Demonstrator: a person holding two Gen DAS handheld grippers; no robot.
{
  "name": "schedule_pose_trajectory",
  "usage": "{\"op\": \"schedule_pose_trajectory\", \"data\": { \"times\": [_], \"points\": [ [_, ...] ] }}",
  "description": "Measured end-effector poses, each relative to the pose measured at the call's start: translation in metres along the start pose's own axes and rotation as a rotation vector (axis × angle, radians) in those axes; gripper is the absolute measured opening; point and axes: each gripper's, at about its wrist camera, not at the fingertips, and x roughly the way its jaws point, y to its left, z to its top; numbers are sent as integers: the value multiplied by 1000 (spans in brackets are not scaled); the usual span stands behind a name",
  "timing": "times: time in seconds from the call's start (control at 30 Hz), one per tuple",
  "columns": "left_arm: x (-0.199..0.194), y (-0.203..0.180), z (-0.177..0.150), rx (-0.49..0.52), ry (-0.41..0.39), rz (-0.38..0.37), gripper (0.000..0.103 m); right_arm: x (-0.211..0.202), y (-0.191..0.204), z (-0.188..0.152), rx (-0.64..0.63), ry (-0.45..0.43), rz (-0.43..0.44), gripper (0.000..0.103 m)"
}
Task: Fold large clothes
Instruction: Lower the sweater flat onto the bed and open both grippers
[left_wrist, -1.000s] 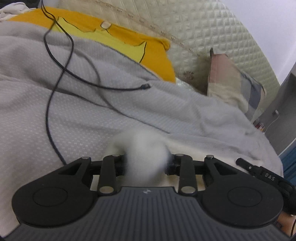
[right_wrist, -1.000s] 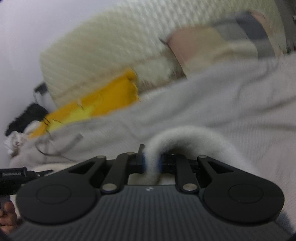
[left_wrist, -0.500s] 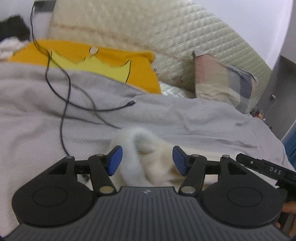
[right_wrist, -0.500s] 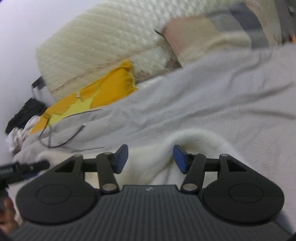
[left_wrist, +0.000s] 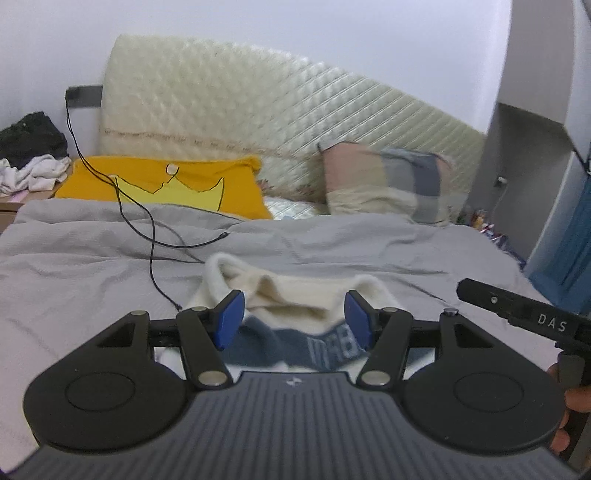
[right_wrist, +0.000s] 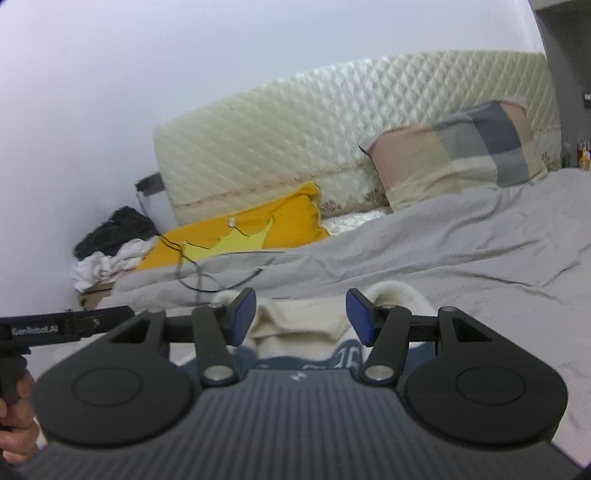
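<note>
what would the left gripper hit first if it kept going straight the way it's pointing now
Most likely the fluffy cream sweater with the blue band, lying on the grey bedspread just ahead of and below the open left gripper. Nothing else sits between the fingertips and it, though depth is hard to judge here.

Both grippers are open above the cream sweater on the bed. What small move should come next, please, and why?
Probably lower both grippers back to the cream sweater and grip its two sides for another fold. The left gripper and the right gripper have just opened and hold nothing, while the sweater lies loosely bunched on the grey blanket, its near part hidden behind the grippers.
</note>
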Motion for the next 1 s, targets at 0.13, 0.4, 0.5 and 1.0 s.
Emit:
{"op": "schedule_pose_trajectory", "data": {
  "times": [0.13, 0.4, 0.5, 1.0],
  "points": [
    [-59, -25, -28, 18, -11, -14, 66, -57, 19, -7, -50, -31, 15, 58],
    [-122, -48, -105, -10, 48, -45, 66, -138, 36, -50, -73, -13, 17, 58],
    [-130, -52, -134, 6, 79, -52, 66, -153, 35, -69, -50, 3, 32, 58],
    [-69, -52, -219, 93, 337, -66, 64, -137, 26, -154, 13, 176, -5, 58]
  ]
}}
